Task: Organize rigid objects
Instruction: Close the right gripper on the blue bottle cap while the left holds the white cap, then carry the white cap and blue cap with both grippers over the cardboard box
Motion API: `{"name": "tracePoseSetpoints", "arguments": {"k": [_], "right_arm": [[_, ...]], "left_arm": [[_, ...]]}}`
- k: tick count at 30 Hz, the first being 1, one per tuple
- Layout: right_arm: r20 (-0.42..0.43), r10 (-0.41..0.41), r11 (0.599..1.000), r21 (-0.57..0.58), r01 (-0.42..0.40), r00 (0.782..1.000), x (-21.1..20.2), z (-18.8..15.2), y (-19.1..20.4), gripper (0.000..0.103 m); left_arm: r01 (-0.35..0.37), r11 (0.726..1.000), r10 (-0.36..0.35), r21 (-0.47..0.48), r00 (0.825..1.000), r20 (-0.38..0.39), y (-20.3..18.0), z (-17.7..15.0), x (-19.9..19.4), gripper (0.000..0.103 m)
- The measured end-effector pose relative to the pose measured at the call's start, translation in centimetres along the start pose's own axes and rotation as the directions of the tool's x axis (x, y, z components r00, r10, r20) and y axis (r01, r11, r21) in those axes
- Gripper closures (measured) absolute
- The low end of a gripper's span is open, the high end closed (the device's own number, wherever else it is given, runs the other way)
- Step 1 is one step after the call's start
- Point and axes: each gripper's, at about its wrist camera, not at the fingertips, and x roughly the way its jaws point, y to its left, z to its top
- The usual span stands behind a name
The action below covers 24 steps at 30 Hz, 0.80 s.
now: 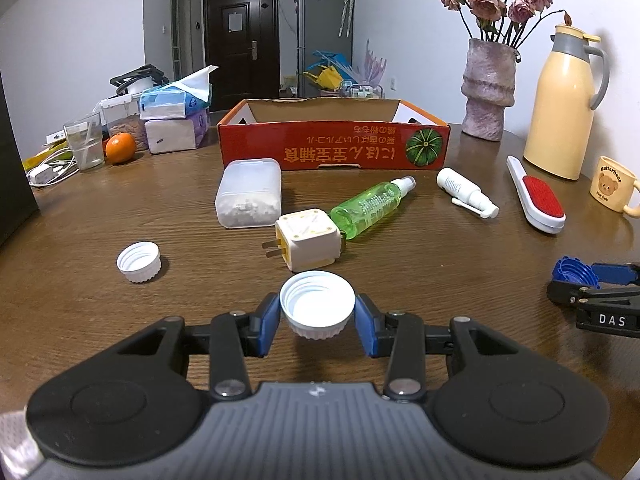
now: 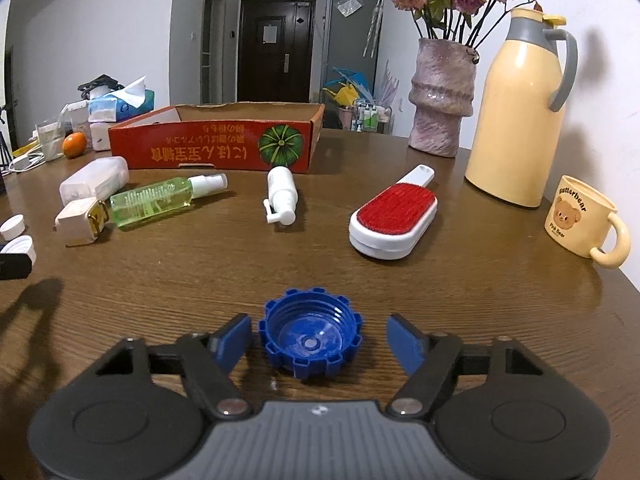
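White cap (image 1: 317,304) sits pinched in the left gripper (image 1: 316,316), ready for the red box (image 1: 334,146) behind it; the right gripper (image 2: 318,340) is spread around the blue cap (image 2: 310,338), not touching.

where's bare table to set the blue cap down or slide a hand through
Bare wood lies between the blue cap and the lint brush, and left of the small white cap. It is crowded where the tub, plug adapter and green spray bottle sit before the red box.
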Motion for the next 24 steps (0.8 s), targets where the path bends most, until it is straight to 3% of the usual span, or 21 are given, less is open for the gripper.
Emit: {"name": "tracePoseSetpoints", "arguments": {"k": [4,24], "right_arm": [[-0.001,0.019,1.0,0.009,-0.019,1.0,0.1,0.0,-0.1,0.05],[0.054,0.077,0.997,-0.022,-0.076,0.996,-1.2,1.7,1.9,0.05]], "left_arm": [[0.002,1.0,-0.002,0.001,1.0,0.0,-0.1,0.1,0.1,0.062],[0.023,1.0,-0.024,0.013,0.999,0.034,-0.6,1.1,-0.2,0.062]]}}
